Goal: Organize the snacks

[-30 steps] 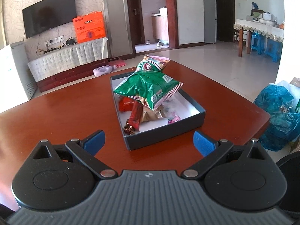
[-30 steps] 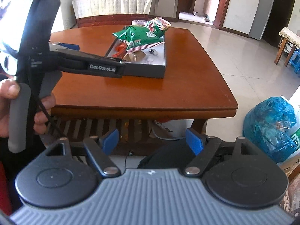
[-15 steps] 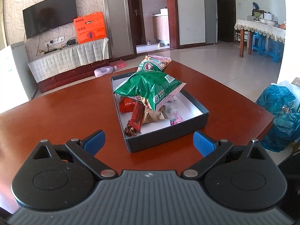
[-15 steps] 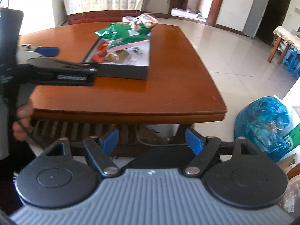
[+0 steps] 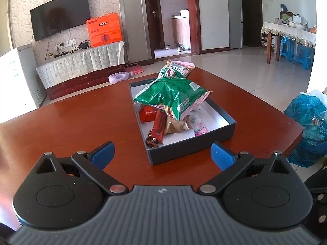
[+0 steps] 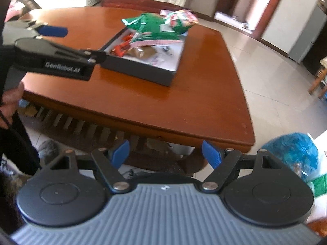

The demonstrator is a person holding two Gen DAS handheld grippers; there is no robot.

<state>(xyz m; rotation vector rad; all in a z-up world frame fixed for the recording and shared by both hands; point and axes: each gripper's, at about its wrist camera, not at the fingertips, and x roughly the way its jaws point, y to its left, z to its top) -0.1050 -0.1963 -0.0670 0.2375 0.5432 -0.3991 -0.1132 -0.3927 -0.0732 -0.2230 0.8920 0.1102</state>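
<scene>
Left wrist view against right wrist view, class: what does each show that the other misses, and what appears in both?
Only the left wrist view shows the television and orange box. Only the right wrist view shows the left gripper from the side and the slats under the table. Both show the dark box of snacks, the green bag on top, and the blue plastic bag on the floor.

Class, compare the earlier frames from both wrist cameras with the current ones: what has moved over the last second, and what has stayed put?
Both grippers have advanced toward the dark shallow box of snacks: the left gripper slightly, the right gripper rising and closing on the brown wooden table. Neither took hold of anything; both sets of fingers stay open. The large green crinkled snack bag and the other snacks lie unmoved.
</scene>
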